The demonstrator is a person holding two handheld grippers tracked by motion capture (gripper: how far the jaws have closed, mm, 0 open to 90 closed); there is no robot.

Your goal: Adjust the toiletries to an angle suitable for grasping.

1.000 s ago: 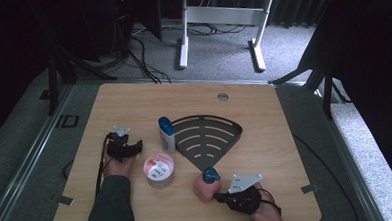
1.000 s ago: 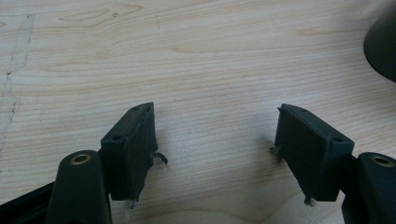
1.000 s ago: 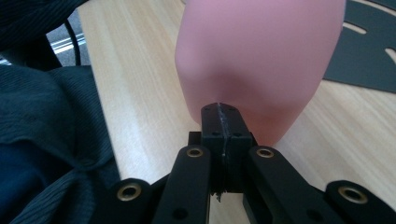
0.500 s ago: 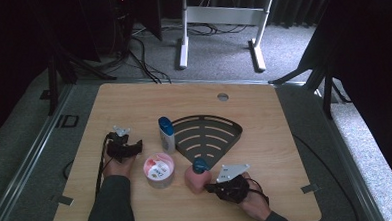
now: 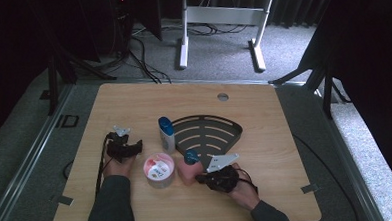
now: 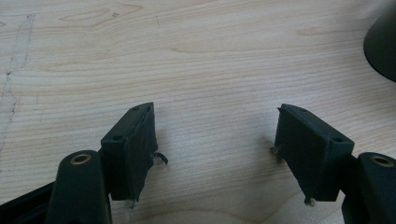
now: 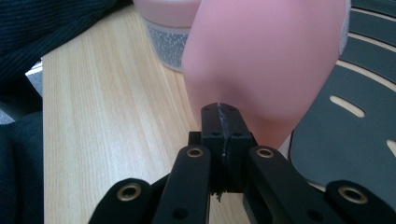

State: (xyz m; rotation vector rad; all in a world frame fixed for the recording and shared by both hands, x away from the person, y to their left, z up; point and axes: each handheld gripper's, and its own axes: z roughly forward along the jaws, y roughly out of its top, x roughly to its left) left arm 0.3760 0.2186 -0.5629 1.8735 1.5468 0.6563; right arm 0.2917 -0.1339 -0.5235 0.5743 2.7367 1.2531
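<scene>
Since a second before, the right gripper (image 5: 201, 178) had slid toward the left of the high view, and the pink bottle (image 5: 188, 169) had slid with it, away from the lower right. Its fingers (image 7: 219, 122) were pressed tight together, with nothing between them. Their closed tip pushed against the soft pink side of the bottle, which dented a little there. So the bottle was being pushed along, not picked up.

The left gripper (image 5: 135, 147) had not moved. Its fingers (image 6: 133, 144) were spread wide over bare wood, holding nothing.

The pink bottle, with its blue cap, sat low in the middle of the high view. It was just beside the round pink tub (image 5: 159, 169) on its left. On its other side was the edge of the black rack (image 5: 230, 131). I could not tell if it touched either one.

A white bottle with a blue cap (image 5: 166, 134) stood just above the tub, by the rack's left corner.

That spot was crowded. One more push to the left would likely bump the bottle into the tub. The table (image 5: 286, 151) had lots of open room at the right and along the top edge.
</scene>
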